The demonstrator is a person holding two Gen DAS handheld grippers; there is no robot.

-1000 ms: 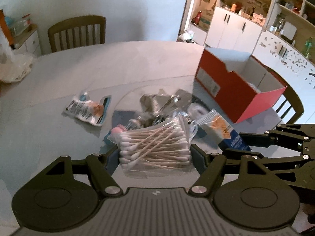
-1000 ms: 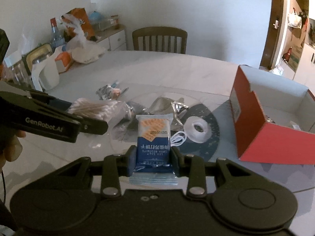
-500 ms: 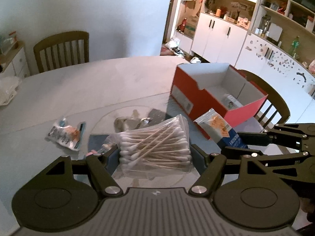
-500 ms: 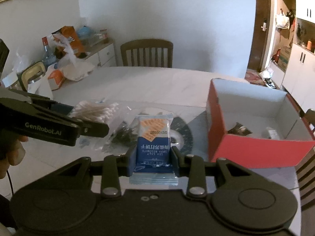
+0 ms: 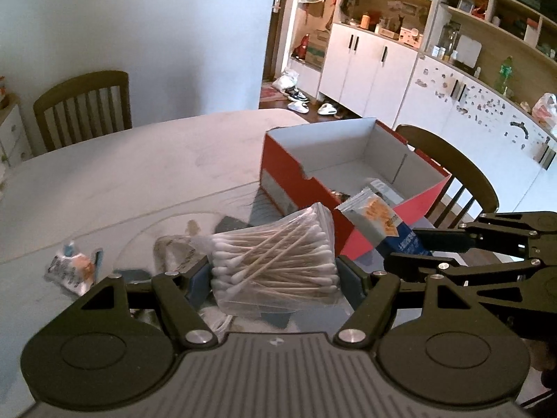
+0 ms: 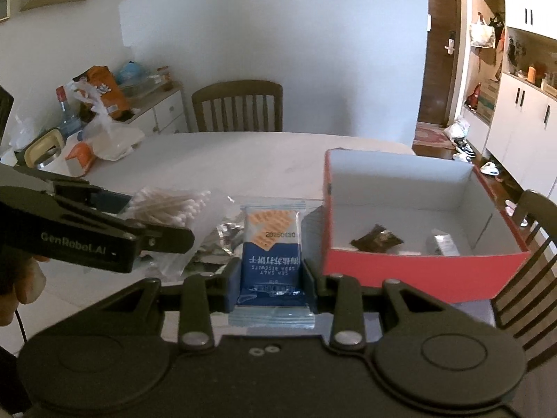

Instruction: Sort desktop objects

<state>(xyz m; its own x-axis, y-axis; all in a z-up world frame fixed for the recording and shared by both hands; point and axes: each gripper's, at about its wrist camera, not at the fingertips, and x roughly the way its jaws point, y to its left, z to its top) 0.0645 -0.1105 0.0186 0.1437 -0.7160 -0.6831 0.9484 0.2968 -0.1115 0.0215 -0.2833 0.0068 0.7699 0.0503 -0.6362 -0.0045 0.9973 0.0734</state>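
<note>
Both grippers are loaded, and what matters now is how each load lies relative to the red box (image 6: 417,271), the open carton standing on the table (image 5: 139,174). The right gripper (image 6: 271,278) has its jaws closed on the lower, blue part of a biscuit packet (image 6: 271,244), which stands upright between the pads with its long axis pointing away from the camera. The box's near left corner sits just right of the packet, and its open top lies ahead and to the right. From the left wrist view that same packet already pokes over the box's near red wall, so the right hand is judged the closer of the two to the box. The left gripper (image 5: 275,275) is clamped on a clear bag of cotton swabs (image 5: 275,261), the swabs lying crosswise between the pads, and the box lies ahead and to its right, with the bag's far corner overlapping the near wall in view. Inside the box a dark wrapper (image 6: 377,240) and a small pale packet (image 6: 442,244) rest on the floor near the front wall, leaving the far half bare. The likely next move is a short carry to the right and forward, then release over that bare part.
</note>
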